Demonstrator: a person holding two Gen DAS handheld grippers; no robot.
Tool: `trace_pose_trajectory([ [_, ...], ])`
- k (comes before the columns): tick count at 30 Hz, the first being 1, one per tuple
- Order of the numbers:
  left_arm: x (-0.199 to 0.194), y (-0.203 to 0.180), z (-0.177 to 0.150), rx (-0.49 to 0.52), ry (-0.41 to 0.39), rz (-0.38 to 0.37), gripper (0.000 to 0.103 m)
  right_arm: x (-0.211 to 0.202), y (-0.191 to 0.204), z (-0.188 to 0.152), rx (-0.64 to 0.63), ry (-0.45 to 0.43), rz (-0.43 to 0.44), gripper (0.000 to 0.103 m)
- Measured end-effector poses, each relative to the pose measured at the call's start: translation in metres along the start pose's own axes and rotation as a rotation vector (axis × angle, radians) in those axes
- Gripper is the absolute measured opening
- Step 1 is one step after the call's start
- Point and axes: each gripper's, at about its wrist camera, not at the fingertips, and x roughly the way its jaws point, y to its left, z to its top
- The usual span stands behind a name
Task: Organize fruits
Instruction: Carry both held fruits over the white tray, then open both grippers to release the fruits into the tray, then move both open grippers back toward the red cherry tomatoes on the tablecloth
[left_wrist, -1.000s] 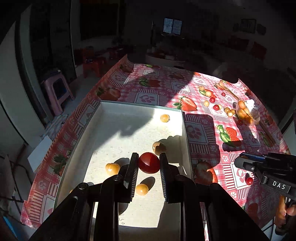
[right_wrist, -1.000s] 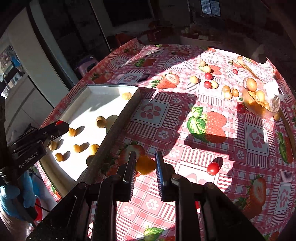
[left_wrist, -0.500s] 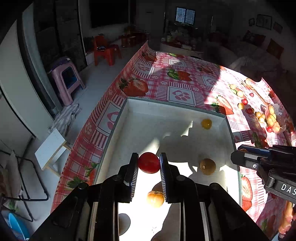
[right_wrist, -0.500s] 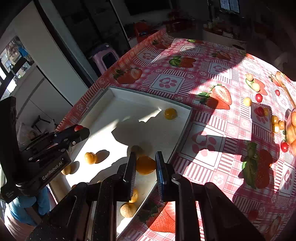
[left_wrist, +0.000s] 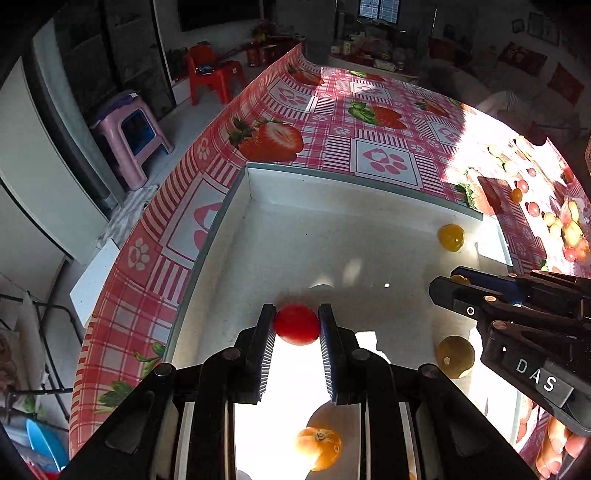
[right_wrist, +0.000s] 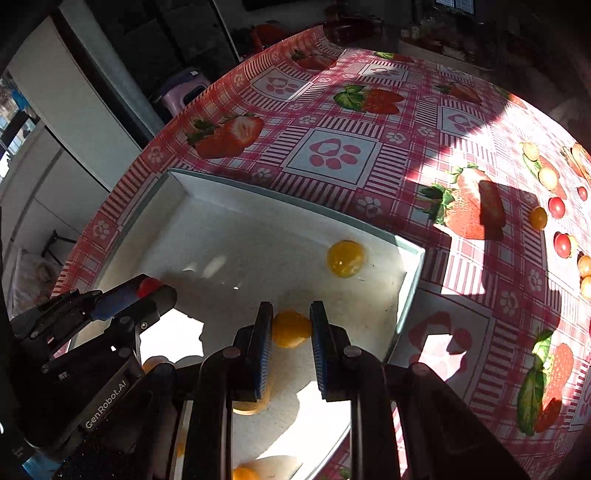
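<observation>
Left gripper (left_wrist: 296, 325) jaws are clamped on a red tomato (left_wrist: 296, 324), right gripper (right_wrist: 290, 328) jaws on a yellow one (right_wrist: 290, 329), both over the white tray (left_wrist: 332, 192) on the counter (right_wrist: 332, 122). Glare washes out the tray's near end, so fruit there is hard to make out. Readable: "DAS" and "GenRobot.AI" on the grippers.

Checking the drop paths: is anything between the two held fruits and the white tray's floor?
Nothing visible. The left tongs hold a red tomato and the right tongs a yellow fruit, both over bare floor of the white tray; loose fruits lie off to the sides.
</observation>
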Motion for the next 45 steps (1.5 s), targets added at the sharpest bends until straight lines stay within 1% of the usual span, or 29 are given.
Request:
trace_pose_trajectory([
  [1, 0.001, -0.001, 0.000, 0.004, 0.001, 0.004, 0.025, 0.001, 0.002, 0.000, -0.011, 0.004, -0.006, 0.023],
  [3, 0.001, 0.000, 0.001, 0.006, 0.001, 0.006, 0.026, 0.002, 0.004, 0.000, -0.024, 0.005, -0.006, 0.026],
  [4, 0.001, 0.000, 0.001, 0.003, 0.002, 0.007, 0.027, 0.001, 0.003, 0.001, -0.019, 0.009, 0.009, 0.032],
  [5, 0.000, 0.001, 0.001, 0.000, 0.002, 0.016, 0.042, 0.000, 0.002, 0.001, -0.011, 0.014, 0.024, 0.043],
  [6, -0.001, 0.001, 0.000, -0.002, -0.003, 0.028, 0.055, -0.004, 0.000, 0.001, 0.001, 0.009, 0.041, 0.049],
  [7, -0.003, 0.001, -0.001, -0.004, -0.021, 0.040, 0.072, -0.010, -0.001, 0.001, 0.008, -0.005, 0.049, 0.067],
  [8, -0.006, 0.001, -0.002, -0.003, -0.041, 0.049, 0.072, -0.017, -0.001, 0.000, 0.011, -0.026, 0.058, 0.075],
  [10, -0.011, 0.001, -0.002, -0.006, -0.045, 0.040, 0.072, -0.035, -0.003, -0.002, 0.012, -0.068, 0.062, 0.079],
  [14, -0.029, -0.004, -0.005, -0.007, -0.072, 0.014, 0.072, -0.063, -0.018, -0.008, 0.037, -0.110, 0.056, 0.080],
  [18, -0.052, -0.022, -0.011, 0.037, -0.115, -0.008, 0.072, -0.088, -0.047, -0.028, 0.104, -0.138, 0.047, 0.080],
  [23, -0.079, -0.054, -0.025, 0.095, -0.156, -0.057, 0.072, -0.110, -0.091, -0.069, 0.192, -0.131, 0.005, 0.080],
  [28, -0.100, -0.091, -0.042, 0.161, -0.177, -0.106, 0.072, -0.125, -0.135, -0.112, 0.277, -0.116, -0.058, 0.080],
  [30, -0.106, -0.107, -0.050, 0.182, -0.177, -0.132, 0.072, -0.129, -0.149, -0.128, 0.301, -0.113, -0.085, 0.080],
  [34, -0.113, -0.138, -0.071, 0.232, -0.160, -0.176, 0.072, -0.132, -0.172, -0.150, 0.340, -0.101, -0.113, 0.080],
  [38, -0.112, -0.166, -0.091, 0.255, -0.140, -0.223, 0.072, -0.133, -0.181, -0.159, 0.340, -0.097, -0.122, 0.080],
  [42, -0.106, -0.188, -0.111, 0.243, -0.110, -0.274, 0.072, -0.132, -0.183, -0.162, 0.305, -0.094, -0.124, 0.080],
  [45, -0.100, -0.203, -0.121, 0.245, -0.092, -0.298, 0.072, -0.129, -0.183, -0.161, 0.280, -0.090, -0.118, 0.078],
])
